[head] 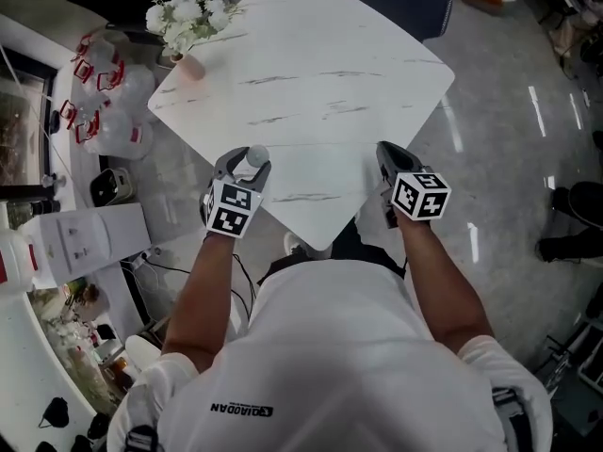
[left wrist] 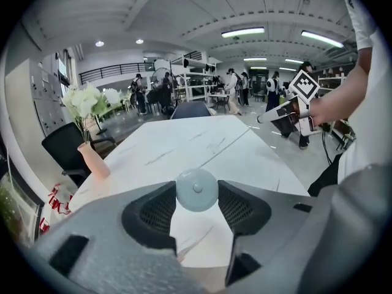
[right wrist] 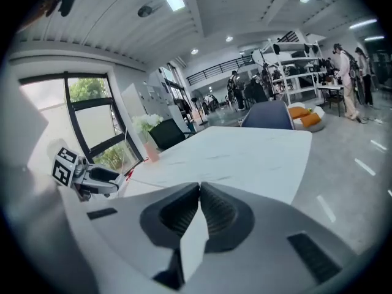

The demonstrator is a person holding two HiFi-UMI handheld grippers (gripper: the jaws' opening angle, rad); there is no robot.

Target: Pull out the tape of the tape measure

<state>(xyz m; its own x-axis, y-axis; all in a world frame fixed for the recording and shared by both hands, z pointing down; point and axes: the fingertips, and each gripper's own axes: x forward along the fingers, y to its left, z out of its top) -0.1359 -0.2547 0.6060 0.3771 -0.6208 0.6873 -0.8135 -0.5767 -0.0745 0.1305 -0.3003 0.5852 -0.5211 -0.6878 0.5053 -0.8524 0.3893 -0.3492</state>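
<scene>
A small round pale grey-blue tape measure (left wrist: pixel 197 190) with a centre button sits between the jaws of my left gripper (left wrist: pixel 197 186), which is shut on it with a pad on each side. From the head view the tape measure (head: pixel 255 156) hangs over the near corner of the white marble table (head: pixel 311 73), in the left gripper (head: pixel 247 162). No pulled-out tape shows. My right gripper (right wrist: pixel 199 186) is shut, its tips touching with nothing between them. It hovers at the table's near right edge (head: pixel 388 151), about level with the left gripper.
A pink vase (head: pixel 191 65) of white flowers (head: pixel 184 17) stands at the table's far left corner. A dark chair (left wrist: pixel 190 109) is at the far end. White bags (head: pixel 108 106) and boxes lie on the floor to the left. People stand far off in the hall.
</scene>
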